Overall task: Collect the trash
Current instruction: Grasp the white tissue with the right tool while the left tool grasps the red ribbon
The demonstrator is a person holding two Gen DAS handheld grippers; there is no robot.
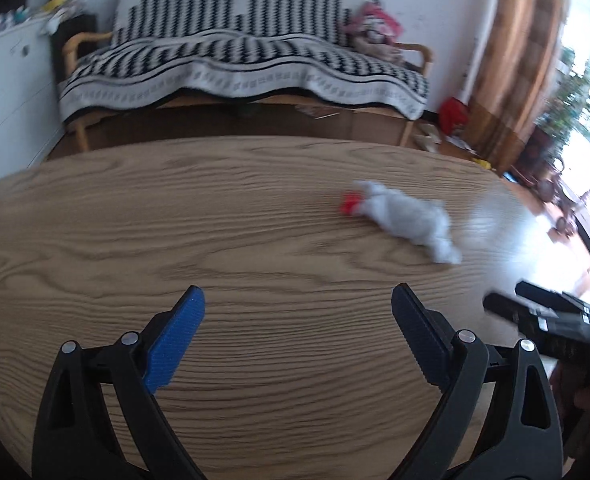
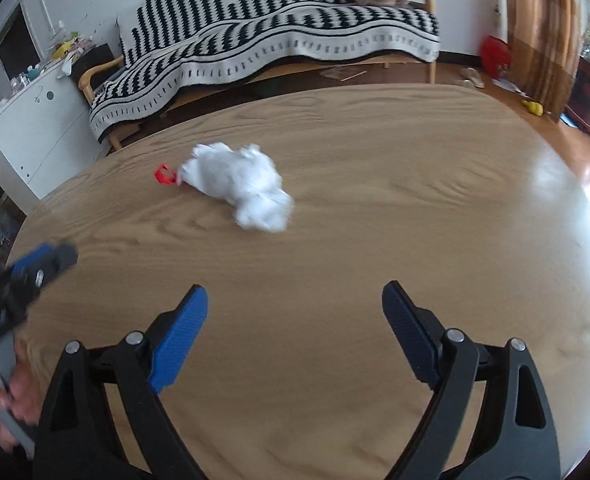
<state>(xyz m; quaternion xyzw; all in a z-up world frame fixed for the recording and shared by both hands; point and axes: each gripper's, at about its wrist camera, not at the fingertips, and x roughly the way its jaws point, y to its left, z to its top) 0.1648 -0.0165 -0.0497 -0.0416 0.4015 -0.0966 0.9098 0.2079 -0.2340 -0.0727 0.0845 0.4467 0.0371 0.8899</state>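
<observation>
No words or numbers can be read here. The white marks on the black gripper bodies at the picture edges are too blurry.

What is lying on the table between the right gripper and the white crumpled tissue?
Nothing. In the right wrist view, only bare wooden table lies between the right gripper and the white crumpled tissue; its jaws are open and empty.

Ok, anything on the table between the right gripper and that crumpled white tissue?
Nothing visible: bare wooden table lies between the open right gripper and the crumpled white tissue. A small red scrap sits at its far side.
</observation>
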